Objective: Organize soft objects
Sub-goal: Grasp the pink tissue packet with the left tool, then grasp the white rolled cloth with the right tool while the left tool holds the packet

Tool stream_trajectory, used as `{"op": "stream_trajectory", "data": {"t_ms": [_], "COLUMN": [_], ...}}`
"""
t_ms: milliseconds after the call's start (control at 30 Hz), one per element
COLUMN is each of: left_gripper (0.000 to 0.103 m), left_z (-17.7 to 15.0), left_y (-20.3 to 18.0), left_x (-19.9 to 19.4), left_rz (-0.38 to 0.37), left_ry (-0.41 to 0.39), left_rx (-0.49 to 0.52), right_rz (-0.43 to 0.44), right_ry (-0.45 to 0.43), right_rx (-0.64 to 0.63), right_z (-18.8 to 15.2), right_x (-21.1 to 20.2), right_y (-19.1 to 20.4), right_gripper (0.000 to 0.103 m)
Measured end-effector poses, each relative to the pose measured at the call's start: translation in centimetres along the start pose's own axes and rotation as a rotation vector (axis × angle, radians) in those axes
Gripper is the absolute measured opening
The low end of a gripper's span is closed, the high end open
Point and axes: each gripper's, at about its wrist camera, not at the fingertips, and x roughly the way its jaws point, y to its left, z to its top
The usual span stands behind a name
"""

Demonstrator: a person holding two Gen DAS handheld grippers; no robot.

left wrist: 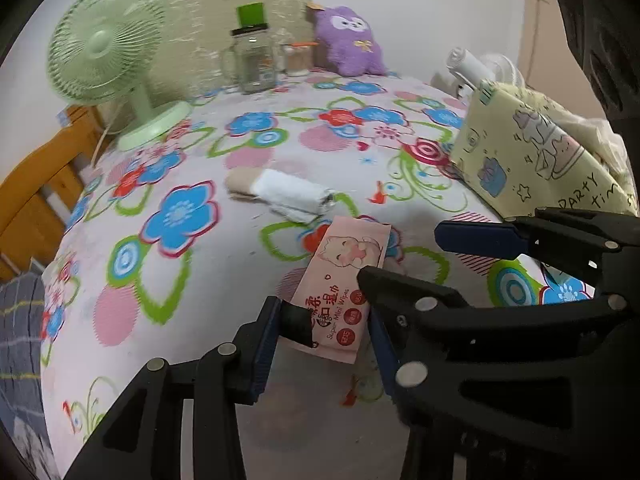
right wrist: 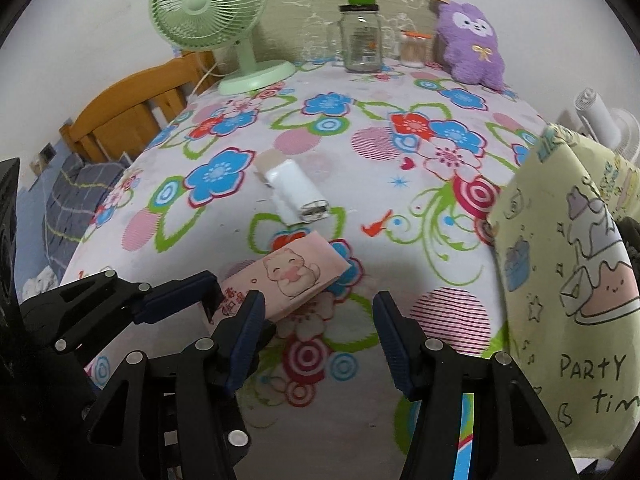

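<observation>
Left gripper point(left wrist: 324, 316) jaws were clamped on the near end of the pink wipes pack point(left wrist: 344, 276), far end over the flowered bedsheet point(left wrist: 192, 320). Right gripper point(right wrist: 320, 336) jaws stood partly apart, nothing between them, just beside the pack. Rolled white towel point(left wrist: 292, 196) lay beyond it. Yellow cartoon bag point(right wrist: 568, 280) stood at right. Green fan point(right wrist: 208, 4), glass jar point(right wrist: 360, 36), purple plush point(right wrist: 472, 44) lined the far wall; wooden bed frame point(right wrist: 132, 116) at left.
</observation>
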Motion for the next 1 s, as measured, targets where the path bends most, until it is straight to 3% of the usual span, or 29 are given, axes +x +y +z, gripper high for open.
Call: {"op": "stream_trajectory", "data": {"t_ms": [367,700,1000], "left_gripper": [0.045,0.045,0.045], "left_z": [-0.8,0.6,2.3], "left_y": [3.5,5.4,6.2], "left_x": [0.0,1.6,2.4], "left_rz": [0.130,0.147,0.207], "left_ry": [0.014,0.021,-0.006], "left_rx": [-0.118,-0.226,-0.249], "right_rz": [0.017,-0.001,0.007], "right_ry": [0.011,0.009,-0.013], "right_rx": [-0.048,-0.048,-0.058], "right_z": [0.7,2.7,5.3], "right_x": [0.9,2.6,4.2], "right_y": [1.8,1.4,1.5], "right_gripper": [0.060,0.061,0.061]}}
